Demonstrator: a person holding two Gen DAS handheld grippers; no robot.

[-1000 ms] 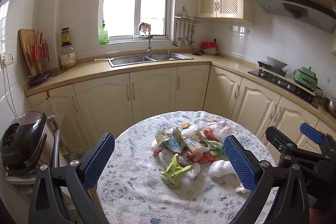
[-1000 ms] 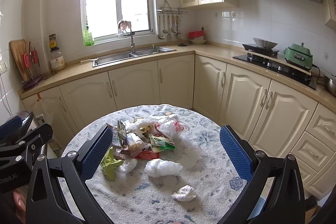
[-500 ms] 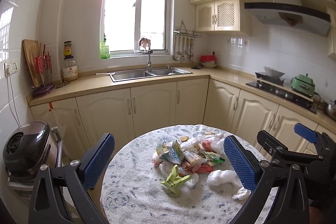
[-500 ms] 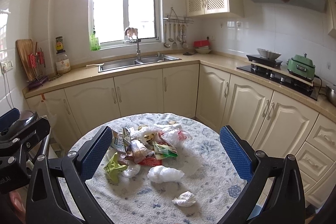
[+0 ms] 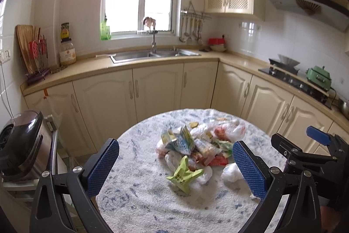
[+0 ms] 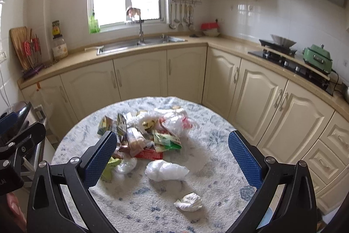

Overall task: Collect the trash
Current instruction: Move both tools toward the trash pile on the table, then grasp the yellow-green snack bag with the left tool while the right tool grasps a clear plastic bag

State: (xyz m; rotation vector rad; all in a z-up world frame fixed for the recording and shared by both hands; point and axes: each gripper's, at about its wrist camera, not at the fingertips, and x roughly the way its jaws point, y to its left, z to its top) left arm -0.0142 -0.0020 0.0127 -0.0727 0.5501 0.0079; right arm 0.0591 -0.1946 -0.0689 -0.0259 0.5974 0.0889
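Left wrist view. The left gripper point(image 5: 175, 155) hangs above the near edge of the round table point(image 5: 135, 195), jaws spread wide and holding nothing. The pile of wrappers point(image 5: 196, 145) lies ahead of the jaws and between their lines, shifted toward the right-hand jaw. A green packet point(image 5: 183, 175) sits at the near edge of the pile, closest to the jaw opening. A crumpled clear bag point(image 5: 231, 173) lies just beside the right-hand jaw pad, partly hidden by it. The right gripper point(image 5: 305, 150) shows at the right edge of this view, outside the jaws.

Right wrist view. The right gripper point(image 6: 172, 156) is likewise wide open and empty, above the table. The clear bag point(image 6: 165, 170) lies between the jaws, nearly centred. A white paper wad point(image 6: 189, 202) lies nearer still, below the bag and toward the right-hand jaw. The pile point(image 6: 148, 130) lies beyond, toward the left-hand jaw, whose pad covers part of it.

Step in hand — judged from the layout: approach, before any pickup. No trash is gripped, and no bin or collecting bag appears in either view.

Next move: a descent toward one loose piece — the clear bag or the paper wad suits the right gripper, the green packet the left. The jaws must straddle the piece and close low, near the cloth, since the pieces are thin and soft. Care is needed not to pinch the tablecloth.
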